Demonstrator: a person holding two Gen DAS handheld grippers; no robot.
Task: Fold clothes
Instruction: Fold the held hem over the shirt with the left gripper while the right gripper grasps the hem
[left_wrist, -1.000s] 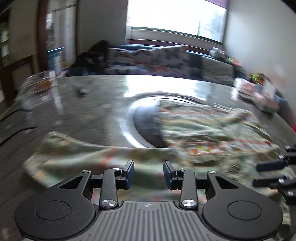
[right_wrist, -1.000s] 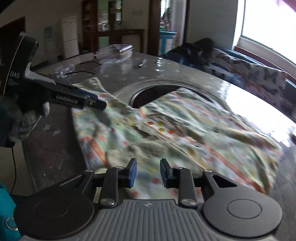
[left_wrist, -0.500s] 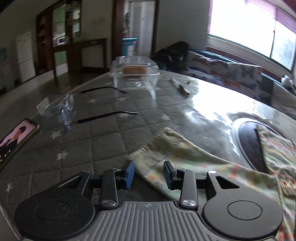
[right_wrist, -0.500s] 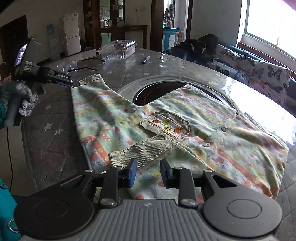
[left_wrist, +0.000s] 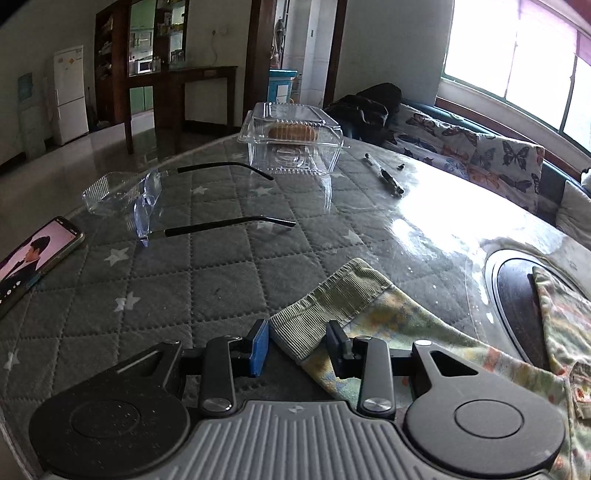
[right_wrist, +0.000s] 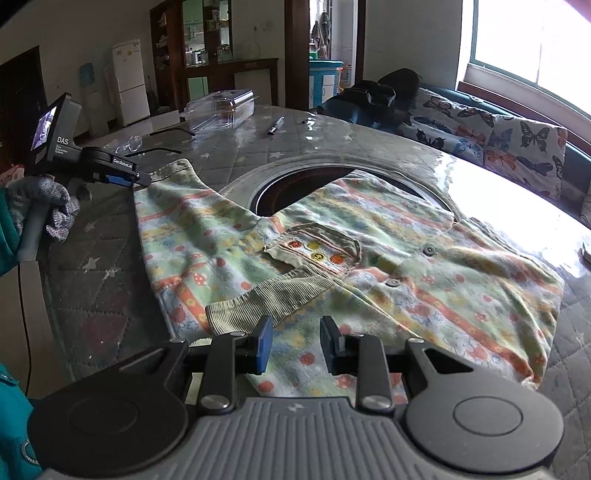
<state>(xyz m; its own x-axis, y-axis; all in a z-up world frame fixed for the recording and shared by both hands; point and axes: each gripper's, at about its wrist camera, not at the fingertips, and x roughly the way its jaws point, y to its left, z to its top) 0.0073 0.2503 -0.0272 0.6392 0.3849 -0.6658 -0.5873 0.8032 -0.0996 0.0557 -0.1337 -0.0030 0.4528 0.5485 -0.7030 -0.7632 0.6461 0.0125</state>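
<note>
Shirt (right_wrist: 332, 251) near hem hidden behind right claw (right_wrist: 295, 341); left claw (left_wrist: 297, 345) straddles cuff (left_wrist: 325, 308); both claws apart.

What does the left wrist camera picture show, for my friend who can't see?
The left gripper is open over the ribbed cuff of a flowery shirt sleeve on a grey quilted table cover. Farther back lie clear glasses, a phone, a pen and a clear plastic box with bread inside.
</note>
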